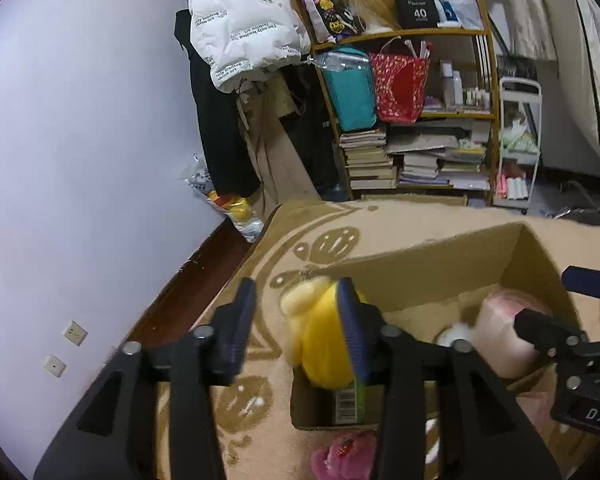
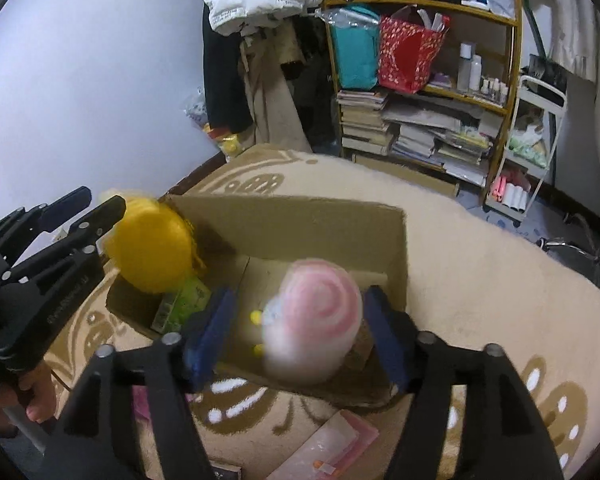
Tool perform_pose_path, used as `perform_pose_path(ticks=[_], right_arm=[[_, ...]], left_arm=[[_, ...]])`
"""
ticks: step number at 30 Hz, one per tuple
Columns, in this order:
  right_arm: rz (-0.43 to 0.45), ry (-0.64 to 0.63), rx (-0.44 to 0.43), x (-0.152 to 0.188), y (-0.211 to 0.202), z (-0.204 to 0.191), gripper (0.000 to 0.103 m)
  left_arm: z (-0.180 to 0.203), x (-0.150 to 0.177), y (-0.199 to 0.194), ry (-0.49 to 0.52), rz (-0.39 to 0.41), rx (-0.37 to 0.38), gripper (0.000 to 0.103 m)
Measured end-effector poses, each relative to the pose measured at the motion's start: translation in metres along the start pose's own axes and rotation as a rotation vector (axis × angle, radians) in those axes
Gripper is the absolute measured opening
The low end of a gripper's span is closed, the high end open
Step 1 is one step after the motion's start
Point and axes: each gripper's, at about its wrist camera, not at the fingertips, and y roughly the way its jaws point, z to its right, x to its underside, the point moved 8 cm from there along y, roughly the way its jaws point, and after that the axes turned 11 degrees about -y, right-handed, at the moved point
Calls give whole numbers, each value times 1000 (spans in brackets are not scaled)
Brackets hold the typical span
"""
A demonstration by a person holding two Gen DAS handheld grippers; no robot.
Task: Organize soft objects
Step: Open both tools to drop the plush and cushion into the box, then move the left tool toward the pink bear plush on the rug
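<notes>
Beige rug (image 2: 480, 280), cardboard box (image 2: 300, 216): both fingers parted, gripping nothing (yellow plush (image 1: 320, 340), pink-swirl plush (image 2: 316, 320) blurred).

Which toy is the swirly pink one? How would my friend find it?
Look for the open brown cardboard box on the tan patterned rug. Inside, at its near right, sits a fluffy round plush toy with a pink-and-white spiral. The fuzzy yellow plush opposite has no swirl.
</notes>
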Motion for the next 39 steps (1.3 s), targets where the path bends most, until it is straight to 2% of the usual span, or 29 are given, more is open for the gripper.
perform_pose_path(ticks=[1, 2, 5, 10, 13, 15, 17, 25, 32, 39], right_arm=[[2, 2, -4, -2, -1, 0, 76], [4, 5, -9, -3, -3, 0, 77], [18, 19, -8, -5, -9, 1, 91], [48, 32, -7, -6, -18, 1, 99], [62, 24, 12, -7, -24, 1, 102], [77, 13, 55, -7, -30, 2, 103], [91, 3, 86, -7, -37, 2, 103], [83, -4, 88, 11, -44, 2, 103], [27, -28, 105, 39, -40, 3, 103], [-16, 14, 77, 72, -27, 2, 103]], left_arm=[[-1, -2, -2, -4, 3, 10, 55], [-2, -3, -5, 1, 8, 11, 57], [-6, -8, -13, 12, 33, -1, 60], [-20, -13, -27, -32, 54, -4, 89], [-34, -17, -35, -48, 81, -41, 101], [-42, -19, -42, -48, 100, -68, 101], [-47, -17, -46, -43, 97, -63, 101], [-75, 3, -62, -120, 80, -69, 102], [-103, 42, -50, -179, 24, -102, 103], [-104, 85, -30, -175, -58, -72, 103]])
